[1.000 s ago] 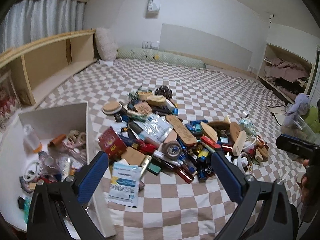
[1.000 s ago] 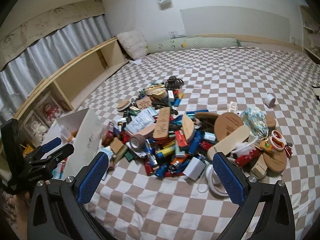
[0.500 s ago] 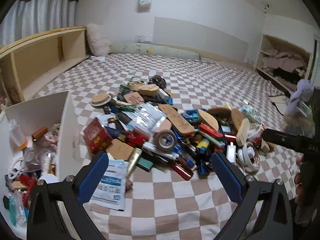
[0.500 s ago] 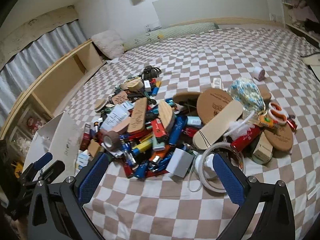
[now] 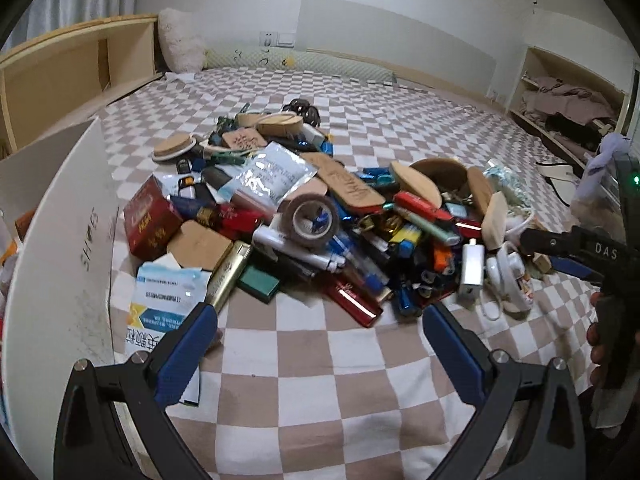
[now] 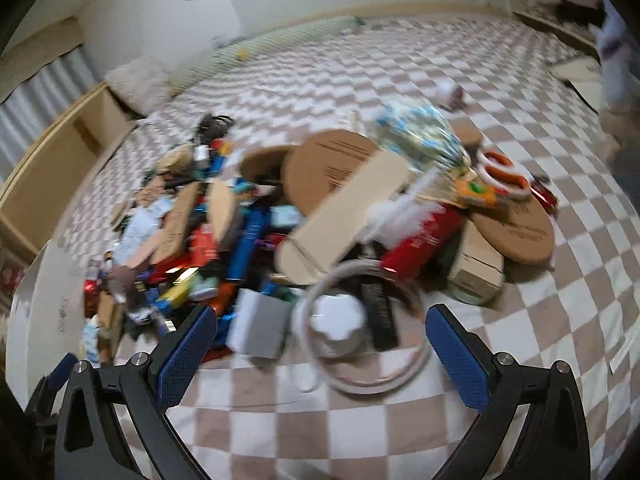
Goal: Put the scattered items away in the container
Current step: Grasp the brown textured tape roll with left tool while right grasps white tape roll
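White box (image 5: 60, 264) sits beside a large pile (image 5: 320, 216) left on the bed; both the left gripper (image 5: 320, 316) and right gripper (image 6: 320, 320) gape wide, empty.

Left gripper (image 5: 320, 322), jaws spread wide, nothing between the blue pads. Right gripper (image 6: 321, 324), likewise wide apart and empty; in the left wrist view a hand (image 5: 610, 340) grips its handle.

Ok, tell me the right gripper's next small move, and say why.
Probably ease the right gripper forward and down onto the white round item inside the white cable loop. The jaws are open and empty, and that item lies at the pile's near edge, directly between them.
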Action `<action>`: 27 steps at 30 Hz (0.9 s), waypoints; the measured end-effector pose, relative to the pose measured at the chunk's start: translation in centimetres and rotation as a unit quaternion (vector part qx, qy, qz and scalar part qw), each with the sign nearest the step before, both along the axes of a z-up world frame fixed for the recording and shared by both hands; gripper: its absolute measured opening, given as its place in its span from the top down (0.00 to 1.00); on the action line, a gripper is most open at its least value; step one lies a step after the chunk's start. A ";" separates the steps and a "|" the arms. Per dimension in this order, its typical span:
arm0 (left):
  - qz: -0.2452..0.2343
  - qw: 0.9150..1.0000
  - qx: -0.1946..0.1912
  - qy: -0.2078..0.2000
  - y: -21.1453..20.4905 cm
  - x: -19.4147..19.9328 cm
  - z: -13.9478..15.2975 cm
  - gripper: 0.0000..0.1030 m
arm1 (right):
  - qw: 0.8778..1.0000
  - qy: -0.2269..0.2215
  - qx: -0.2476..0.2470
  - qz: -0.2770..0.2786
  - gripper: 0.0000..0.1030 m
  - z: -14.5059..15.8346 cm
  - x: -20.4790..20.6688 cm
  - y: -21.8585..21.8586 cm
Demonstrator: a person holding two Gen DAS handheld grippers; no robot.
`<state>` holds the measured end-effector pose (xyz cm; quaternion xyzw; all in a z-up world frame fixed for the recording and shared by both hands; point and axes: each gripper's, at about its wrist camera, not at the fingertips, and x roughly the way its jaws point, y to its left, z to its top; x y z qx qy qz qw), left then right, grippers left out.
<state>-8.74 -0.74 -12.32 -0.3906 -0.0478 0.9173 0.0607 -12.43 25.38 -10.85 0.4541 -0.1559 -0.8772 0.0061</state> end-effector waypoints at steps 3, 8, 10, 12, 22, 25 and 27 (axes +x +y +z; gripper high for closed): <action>0.016 1.000 0.009 -0.001 -0.9 -0.1 -0.6 0.00 | 0.999 -0.023 -0.024 -0.008 0.00 -1.2 -0.7 1.4; 0.053 0.999 -0.003 0.005 -2.3 -0.2 -1.3 0.00 | 0.997 -0.052 -0.061 -0.023 0.00 -2.9 -1.7 3.3; 0.062 0.998 -0.005 0.006 -2.7 -0.2 -1.6 0.00 | 0.996 -0.061 -0.065 -0.018 0.00 -3.4 -2.0 3.3; 0.067 0.998 -0.003 0.004 -3.0 -0.3 -1.8 0.00 | 0.995 -0.073 -0.064 -0.015 0.00 -3.7 -2.2 2.9; 0.057 0.998 0.010 0.006 -3.0 -0.4 -2.4 0.00 | 0.994 -0.104 -0.002 0.017 0.12 -4.6 -3.3 0.8; 0.048 0.999 0.019 0.009 -2.6 -0.8 -2.1 0.00 | 0.995 -0.098 -0.005 0.018 0.12 -4.4 -3.2 0.9; 0.040 0.999 0.013 0.015 -2.0 -1.5 -1.6 0.00 | 0.996 -0.090 -0.016 0.021 0.12 -4.1 -2.9 1.0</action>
